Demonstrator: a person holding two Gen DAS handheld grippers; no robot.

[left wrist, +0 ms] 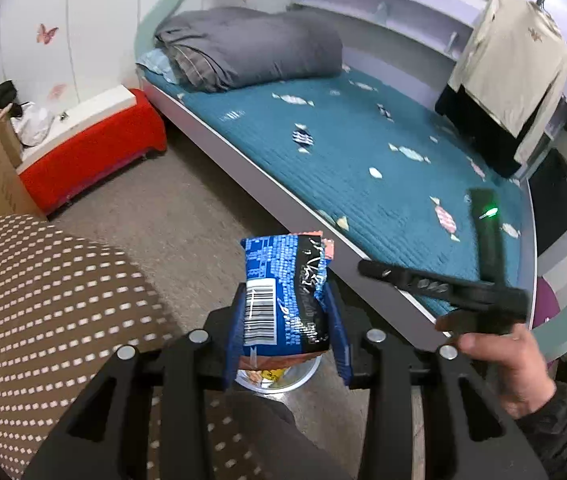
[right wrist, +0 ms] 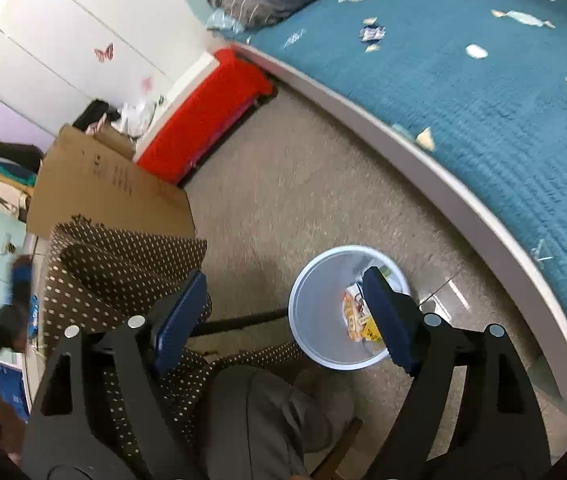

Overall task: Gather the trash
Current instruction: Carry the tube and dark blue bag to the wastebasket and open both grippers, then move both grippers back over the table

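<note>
So the left gripper [left wrist: 286, 316] has its blue pads clamped on a crumpled blue snack wrapper with a barcode [left wrist: 283, 300], held right above the round white plastic trash bin [right wrist: 347, 308] on the carpet. Right gripper [right wrist: 283, 320] sits wide open over that bin, beside the teal-quilted bed [right wrist: 483, 100].

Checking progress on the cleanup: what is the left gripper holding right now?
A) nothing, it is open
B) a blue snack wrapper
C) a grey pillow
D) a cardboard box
B: the left gripper is closed on a blue snack wrapper with a barcode, held above the bin.
</note>
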